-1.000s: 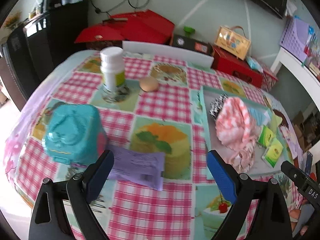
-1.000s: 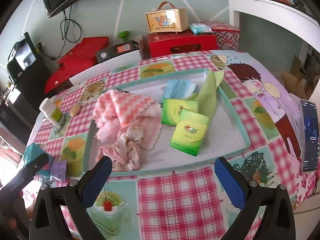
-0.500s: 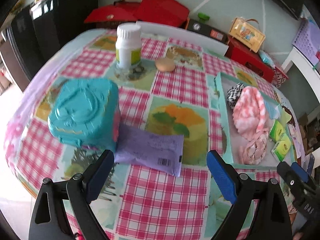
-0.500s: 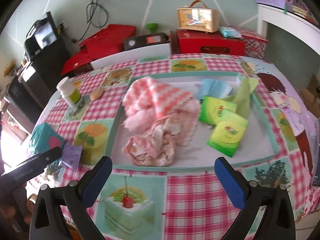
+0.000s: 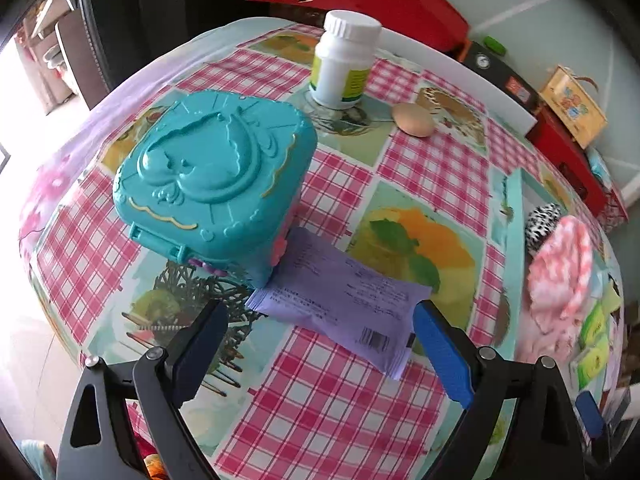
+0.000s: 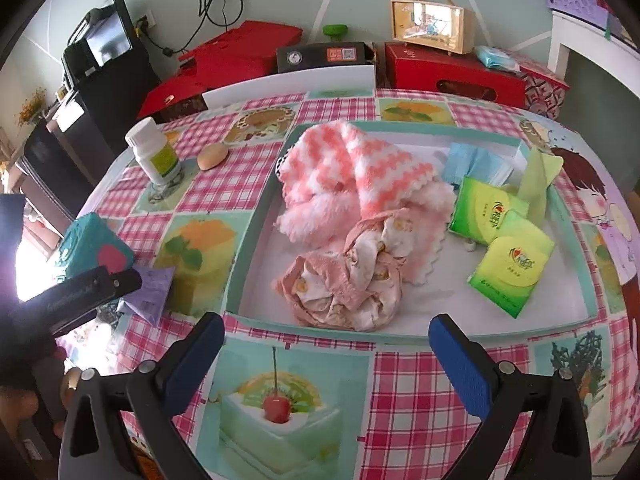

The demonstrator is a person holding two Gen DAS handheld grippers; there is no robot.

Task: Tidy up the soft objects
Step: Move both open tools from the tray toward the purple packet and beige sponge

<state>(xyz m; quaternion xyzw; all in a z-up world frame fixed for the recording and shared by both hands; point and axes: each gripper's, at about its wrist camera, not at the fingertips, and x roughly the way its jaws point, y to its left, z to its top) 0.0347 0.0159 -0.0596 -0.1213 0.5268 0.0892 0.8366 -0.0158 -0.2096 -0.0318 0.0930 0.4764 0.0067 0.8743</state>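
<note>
**Both grippers wide open above a crowded tablecloth**

At the far left the table (image 5: 336, 408) curves away to its edge, with bare floor beyond. Near that edge stands a teal plastic box (image 5: 216, 184), and a lilac packet (image 5: 340, 304) lies flat with one end tucked against the box's lower side. Behind them a white pill bottle (image 5: 344, 64) stands upright, an egg (image 5: 412, 120) just beside it, with open checked cloth between these and the packet. The left gripper (image 5: 320, 344) hovers over the packet, jaws spread wide to either side of it, gripping nothing and touching nothing that can be seen.

Further right sits the tray (image 6: 256, 240), its raised teal rim close to the table's near edge. Inside, a pink-and-white fluffy cloth (image 6: 352, 172) lies heaped over a crumpled pink garment (image 6: 348, 284); a black-and-white patterned item (image 5: 540, 220) peeks out behind the cloth. Right of these are two green tissue packs (image 6: 508, 272), a pale blue pack (image 6: 468, 164) and a light green cloth (image 6: 536, 184) leaning on the rim. White tray floor is free at the near right corner. The right gripper (image 6: 328, 360) hangs over the strip of cloth before the tray, jaws wide apart and empty.
</note>
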